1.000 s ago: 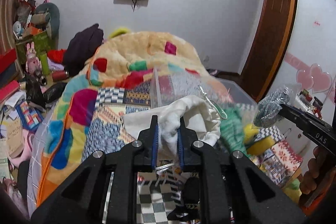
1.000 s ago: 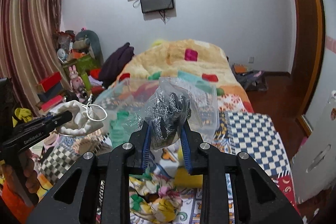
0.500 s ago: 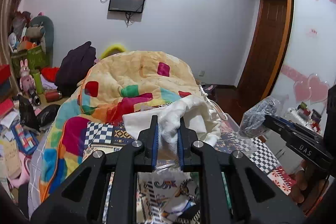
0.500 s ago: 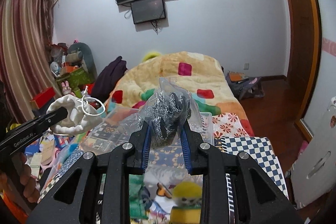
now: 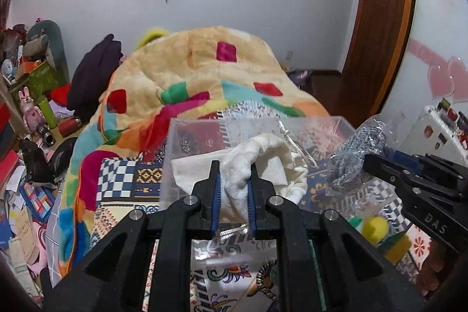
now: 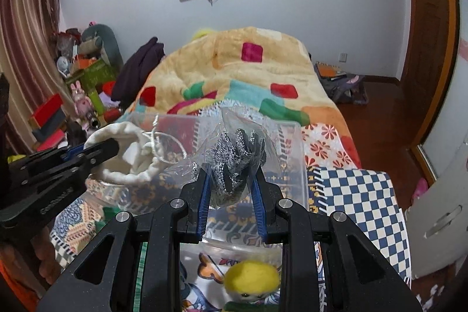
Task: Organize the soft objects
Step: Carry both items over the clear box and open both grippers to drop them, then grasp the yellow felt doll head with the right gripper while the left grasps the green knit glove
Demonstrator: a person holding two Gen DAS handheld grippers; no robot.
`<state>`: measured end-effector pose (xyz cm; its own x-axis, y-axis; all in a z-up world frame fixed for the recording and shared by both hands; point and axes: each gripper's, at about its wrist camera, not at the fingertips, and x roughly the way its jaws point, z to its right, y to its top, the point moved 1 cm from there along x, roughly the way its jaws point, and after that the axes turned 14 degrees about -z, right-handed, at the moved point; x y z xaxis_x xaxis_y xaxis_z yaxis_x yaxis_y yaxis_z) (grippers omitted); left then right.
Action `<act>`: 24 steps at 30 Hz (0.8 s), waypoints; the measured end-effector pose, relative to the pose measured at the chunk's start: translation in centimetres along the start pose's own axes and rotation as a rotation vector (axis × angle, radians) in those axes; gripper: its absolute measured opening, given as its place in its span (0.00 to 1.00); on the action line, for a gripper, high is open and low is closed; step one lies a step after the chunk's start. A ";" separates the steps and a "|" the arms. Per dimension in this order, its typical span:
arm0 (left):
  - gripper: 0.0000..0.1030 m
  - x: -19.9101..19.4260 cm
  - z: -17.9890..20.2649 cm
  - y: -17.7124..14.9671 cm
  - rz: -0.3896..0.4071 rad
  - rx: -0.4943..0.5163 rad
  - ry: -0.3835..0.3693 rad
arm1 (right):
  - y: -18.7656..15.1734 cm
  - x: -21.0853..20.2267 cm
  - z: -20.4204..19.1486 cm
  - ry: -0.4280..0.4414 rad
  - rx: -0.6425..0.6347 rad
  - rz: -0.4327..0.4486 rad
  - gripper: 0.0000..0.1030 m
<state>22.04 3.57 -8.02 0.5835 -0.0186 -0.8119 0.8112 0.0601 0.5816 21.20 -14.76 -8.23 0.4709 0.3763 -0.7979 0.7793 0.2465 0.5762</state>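
My left gripper [image 5: 233,189] is shut on a white drawstring cloth bag [image 5: 263,163] and holds it over a clear plastic box [image 5: 187,136] on the bed. The bag also shows in the right wrist view [image 6: 128,148], at the left gripper's fingertips [image 6: 99,149]. My right gripper [image 6: 231,192] is shut on a clear plastic packet of grey knit gloves [image 6: 237,160], held above the same box [image 6: 298,154]. In the left wrist view the packet [image 5: 356,154] hangs at the right, just right of the cloth bag.
A colourful patchwork quilt [image 5: 190,78] is heaped behind the box. A yellow plush toy [image 6: 251,279] lies on the patterned bedspread below my right gripper. Clutter and toys [image 5: 35,107] crowd the left side. A wooden door [image 6: 424,34] stands at the right.
Both grippers have tilted down and moved toward the clear box, which now sits right under the held bag and packet. The two grippers have come closer together.
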 end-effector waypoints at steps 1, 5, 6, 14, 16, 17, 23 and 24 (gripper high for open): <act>0.15 0.4 0.0 0.0 -0.012 -0.001 -0.004 | -0.1 0.1 0.0 0.003 -0.001 -0.011 0.23; 0.15 1.6 -0.1 -0.1 -0.062 -0.002 -0.017 | -0.1 0.6 0.0 -0.011 -0.012 -0.045 0.24; 0.15 1.8 0.0 -0.2 -0.065 -0.001 -0.011 | -0.2 0.6 0.0 -0.009 -0.015 -0.047 0.25; 0.39 1.3 0.0 -0.8 -0.056 -0.015 -0.015 | -0.4 0.2 -0.2 -0.020 -0.033 -0.045 0.36; 0.43 0.6 0.0 -0.7 -0.038 -0.016 -0.016 | -0.5 -0.2 -0.3 -0.020 -0.036 -0.032 0.44; 0.43 0.3 -0.1 -0.7 -0.030 -0.016 -0.015 | -0.6 -0.6 -0.3 -0.026 -0.037 -0.020 0.47; 0.54 -2.6 -0.5 -0.9 0.041 -0.031 -0.029 | -0.9 -3.2 -0.4 -0.046 -0.055 0.051 0.55; 0.55 -3.3 -0.6 -1.0 0.054 -0.027 -0.033 | -0.9 -3.6 -0.4 -0.042 -0.058 0.062 0.57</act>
<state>19.33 4.12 -5.93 0.6279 -0.0470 -0.7769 0.7773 0.0891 0.6228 18.62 -15.95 -5.80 0.5354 0.3552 -0.7663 0.7236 0.2752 0.6330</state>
